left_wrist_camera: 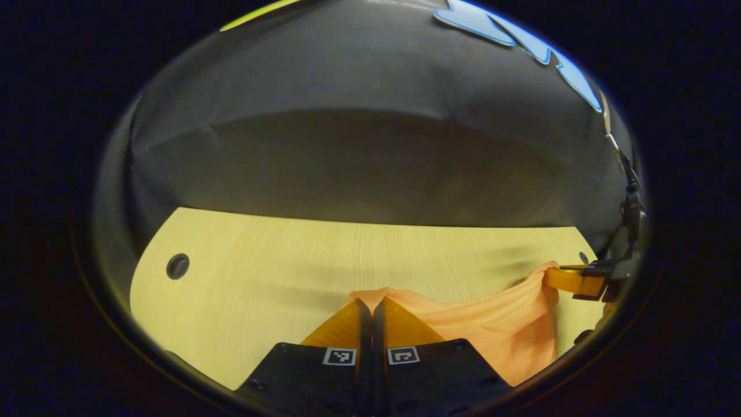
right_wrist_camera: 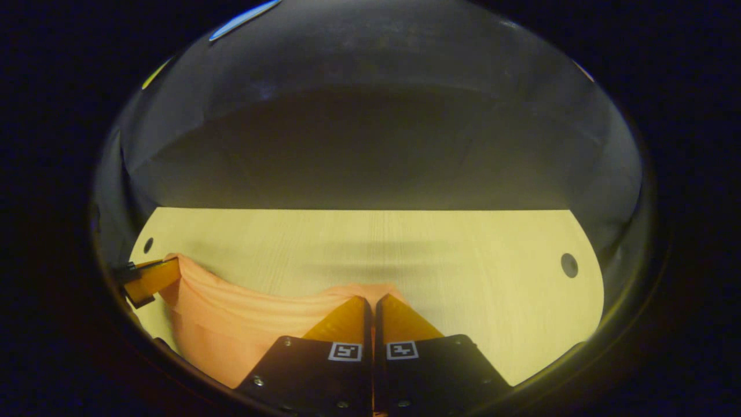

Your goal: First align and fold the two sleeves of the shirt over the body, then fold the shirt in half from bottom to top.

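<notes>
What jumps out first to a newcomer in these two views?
The shirt, a bright peach cloth, hangs in a sagging swag above the pale wooden table. It is stretched between the two grippers: the left gripper pinches one end with its fingers closed on the cloth at the bottom of the left gripper view, and the right gripper does the same in its own view. Behind the table rises the dark booth wall.

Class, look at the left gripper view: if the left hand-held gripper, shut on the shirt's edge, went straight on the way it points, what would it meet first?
Past the shirt it grips, the left hand-held gripper faces bare table, then the booth's black cloth wall. Probably the wall first, though depth is unclear.
</notes>
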`<state>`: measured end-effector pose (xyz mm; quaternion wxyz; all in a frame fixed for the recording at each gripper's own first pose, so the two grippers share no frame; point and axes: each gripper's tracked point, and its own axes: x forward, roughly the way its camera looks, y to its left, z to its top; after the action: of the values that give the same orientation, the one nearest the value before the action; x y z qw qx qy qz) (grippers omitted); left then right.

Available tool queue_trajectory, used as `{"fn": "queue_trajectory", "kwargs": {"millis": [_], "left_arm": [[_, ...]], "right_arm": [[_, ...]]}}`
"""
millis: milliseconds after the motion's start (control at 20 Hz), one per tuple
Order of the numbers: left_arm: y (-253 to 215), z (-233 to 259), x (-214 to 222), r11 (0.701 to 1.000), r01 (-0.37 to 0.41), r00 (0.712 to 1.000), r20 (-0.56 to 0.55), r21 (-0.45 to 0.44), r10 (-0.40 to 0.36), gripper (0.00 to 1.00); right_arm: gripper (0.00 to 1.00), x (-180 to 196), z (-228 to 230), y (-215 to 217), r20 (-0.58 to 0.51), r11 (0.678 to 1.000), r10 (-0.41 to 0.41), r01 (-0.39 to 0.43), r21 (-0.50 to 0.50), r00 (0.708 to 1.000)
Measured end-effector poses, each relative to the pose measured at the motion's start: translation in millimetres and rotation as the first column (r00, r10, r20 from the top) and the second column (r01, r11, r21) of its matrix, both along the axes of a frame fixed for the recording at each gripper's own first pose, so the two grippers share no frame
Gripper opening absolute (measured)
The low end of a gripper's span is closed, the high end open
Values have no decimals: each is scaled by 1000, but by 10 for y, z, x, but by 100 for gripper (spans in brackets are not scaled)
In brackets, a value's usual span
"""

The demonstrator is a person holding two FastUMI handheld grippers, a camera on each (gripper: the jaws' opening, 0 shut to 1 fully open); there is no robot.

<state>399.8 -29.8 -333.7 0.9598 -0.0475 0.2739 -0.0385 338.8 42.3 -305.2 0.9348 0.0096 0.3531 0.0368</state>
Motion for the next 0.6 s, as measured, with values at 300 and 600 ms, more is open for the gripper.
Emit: {"fn": "queue_trajectory", "kwargs": {"millis": [300,600], "left_arm": [[56,-241,-46,998,-42,998,-48,-54,39,6],[82,18,-134,998,-49,999,-13,-45,48,43]], "right_arm": [[1,3,-164,2,-22,1000,13,-13,-17,1000],[53,-148,12,95,-3,999,46,-46,17,999]]}}
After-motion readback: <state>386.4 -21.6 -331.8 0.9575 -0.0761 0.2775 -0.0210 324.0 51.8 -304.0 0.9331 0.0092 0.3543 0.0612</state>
